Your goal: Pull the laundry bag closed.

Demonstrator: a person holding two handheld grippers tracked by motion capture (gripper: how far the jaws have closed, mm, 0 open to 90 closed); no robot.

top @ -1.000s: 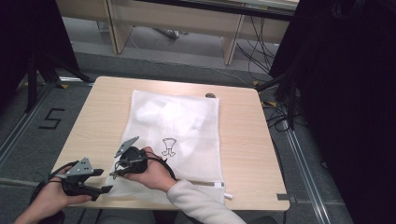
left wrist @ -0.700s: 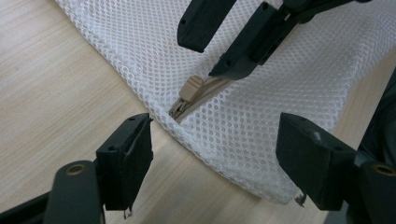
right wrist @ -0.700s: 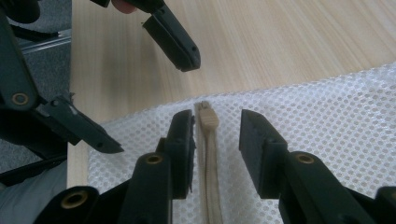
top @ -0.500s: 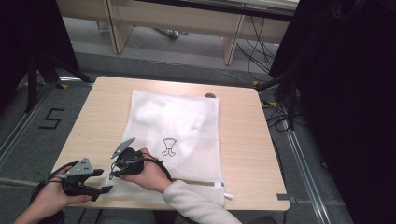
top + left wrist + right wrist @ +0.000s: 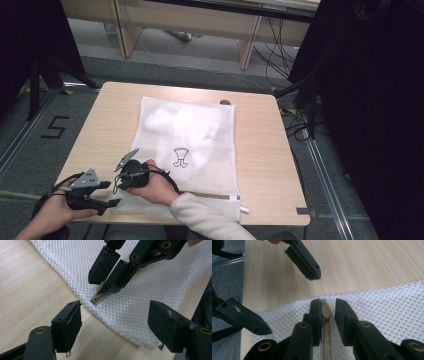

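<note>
Jaws: right gripper (image 5: pixel 327 310) part-open astride zipper pull (image 5: pixel 326 311) | left gripper (image 5: pixel 115 322) wide open

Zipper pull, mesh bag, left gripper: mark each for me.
zipper pull (image 5: pixel 326 310), right gripper view, its tan tab between the right gripper's fingers.
mesh bag (image 5: pixel 200 127), high view, middle of the white mesh.
left gripper (image 5: pixel 115 326), left gripper view, midway between its fingertips.

The right hand-held gripper (image 5: pixel 131 172) has edged left along the mesh bag's (image 5: pixel 200 135) near edge toward the left hand-held gripper (image 5: pixel 107 194).
</note>
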